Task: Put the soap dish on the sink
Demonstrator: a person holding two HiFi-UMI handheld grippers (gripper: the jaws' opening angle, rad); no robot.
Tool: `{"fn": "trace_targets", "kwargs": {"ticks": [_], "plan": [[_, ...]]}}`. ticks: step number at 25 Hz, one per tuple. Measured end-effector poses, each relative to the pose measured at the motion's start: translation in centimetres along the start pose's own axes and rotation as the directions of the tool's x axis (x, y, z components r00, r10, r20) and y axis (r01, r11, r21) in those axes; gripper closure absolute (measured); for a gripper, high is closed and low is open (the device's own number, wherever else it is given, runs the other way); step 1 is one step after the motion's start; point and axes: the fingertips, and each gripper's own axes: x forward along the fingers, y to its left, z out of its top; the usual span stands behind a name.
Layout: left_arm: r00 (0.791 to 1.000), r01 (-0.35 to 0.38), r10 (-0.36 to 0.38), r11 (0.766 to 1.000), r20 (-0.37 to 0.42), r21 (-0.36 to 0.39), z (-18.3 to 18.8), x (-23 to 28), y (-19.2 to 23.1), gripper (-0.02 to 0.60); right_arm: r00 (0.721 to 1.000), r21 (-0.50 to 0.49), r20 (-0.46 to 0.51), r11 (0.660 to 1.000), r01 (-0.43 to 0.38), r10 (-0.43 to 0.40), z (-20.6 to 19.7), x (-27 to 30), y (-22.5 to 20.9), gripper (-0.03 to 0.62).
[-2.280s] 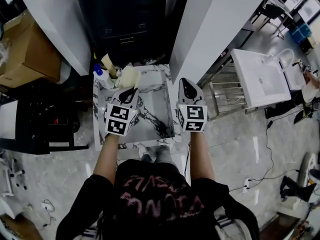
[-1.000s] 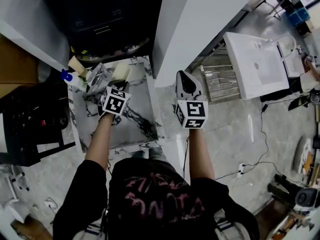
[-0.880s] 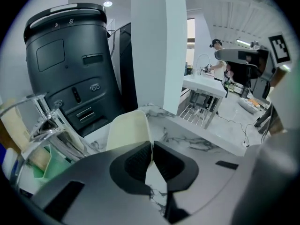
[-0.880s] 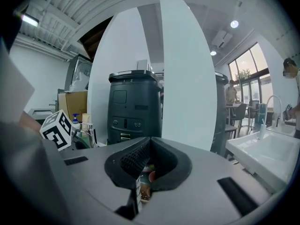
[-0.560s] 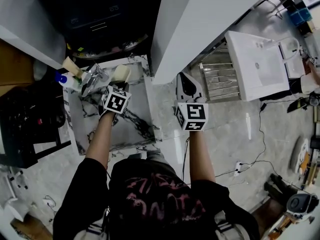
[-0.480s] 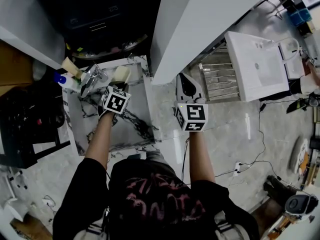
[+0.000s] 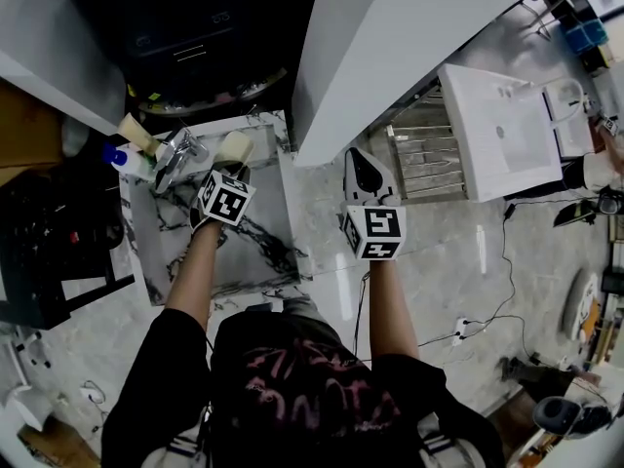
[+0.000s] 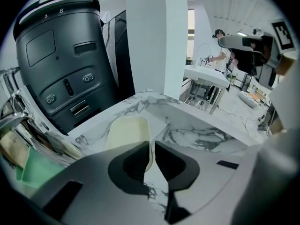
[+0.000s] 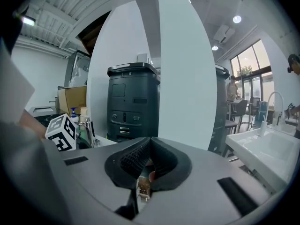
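The left gripper (image 8: 151, 150) pinches the side rim of the dish (image 8: 125, 134), which is at the back of the marble sink (image 7: 265, 253) near the tap (image 7: 177, 152). The right gripper (image 9: 149, 161) is pressed together on nothing, off to the side. The dish looks light, stiff and slick, so that thin rim seems the best hold.
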Motion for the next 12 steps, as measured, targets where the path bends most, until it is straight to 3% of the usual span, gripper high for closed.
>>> {"fn": "trace_targets", "kwargs": {"ticks": [4,12], "plan": [[1.000,0.005,-0.005,1.000,0.016,0.001,0.5,-0.6,-0.1,0.505,1.000,0.000,-0.006,1.000,-0.003,0.003,0.0,-0.1,0.2,0.580],[0.997,-0.023,0.024,1.000,0.079,-0.005,1.9,-3.1,0.2,0.500,1.000,0.002,0.015,1.000,-0.009,0.009,0.8,-0.5,1.3,0.580]]}}
